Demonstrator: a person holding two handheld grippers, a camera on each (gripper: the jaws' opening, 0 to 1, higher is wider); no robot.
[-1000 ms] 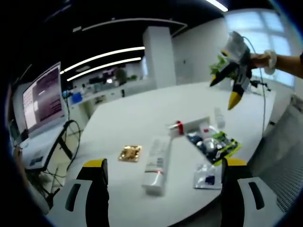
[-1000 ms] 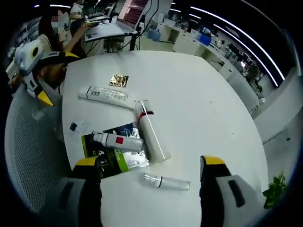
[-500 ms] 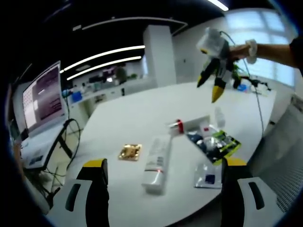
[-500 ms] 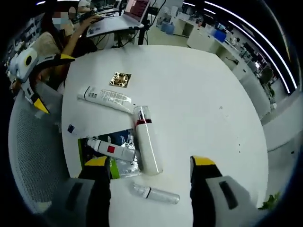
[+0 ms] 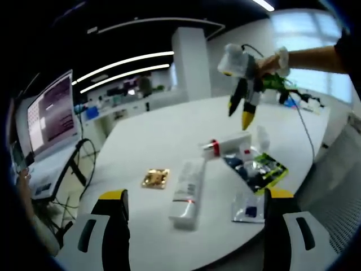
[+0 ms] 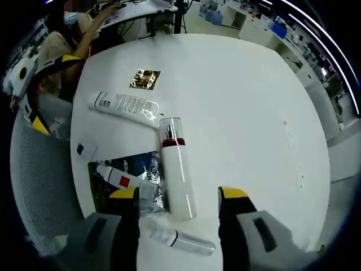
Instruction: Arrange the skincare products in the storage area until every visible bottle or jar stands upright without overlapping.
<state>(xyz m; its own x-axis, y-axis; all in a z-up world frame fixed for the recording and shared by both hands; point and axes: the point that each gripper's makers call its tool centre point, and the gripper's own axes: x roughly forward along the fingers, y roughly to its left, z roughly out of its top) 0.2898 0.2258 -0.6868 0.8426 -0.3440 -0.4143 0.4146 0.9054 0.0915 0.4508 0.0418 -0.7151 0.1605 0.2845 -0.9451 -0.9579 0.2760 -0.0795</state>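
**Right gripper poised above a fallen white bottle**

A round white table (image 6: 254, 101) holds a scatter of skincare products, all lying on their sides; none stands upright yet.

In the right gripper view, the right gripper (image 6: 178, 195) hangs over the table with its two yellow-tipped jaws apart and nothing between them. Lying between those jaws is the tall white bottle (image 6: 177, 175) with a red band and clear cap. Its long axis runs almost straight away from the camera, cap at the far end and base nearest the jaws. So the jaws straddle the bottle's width, and this gripper is clearly the nearer one to it.

Crowding that bottle: a flat white tube (image 6: 125, 105) lies crosswise just beyond the cap, nearly touching it. A smaller white bottle with a red label (image 6: 117, 176) rests on a dark and green packet (image 6: 127, 180) just beside the tall bottle. A small clear bottle (image 6: 183, 241) lies close under the jaws. A gold sachet (image 6: 144, 79) sits well apart, and a small blue-and-white sachet (image 6: 84, 150) lies near the table edge.

In the left gripper view, the left gripper (image 5: 194, 197) waits at the table edge, jaws apart and empty, well away from the products.
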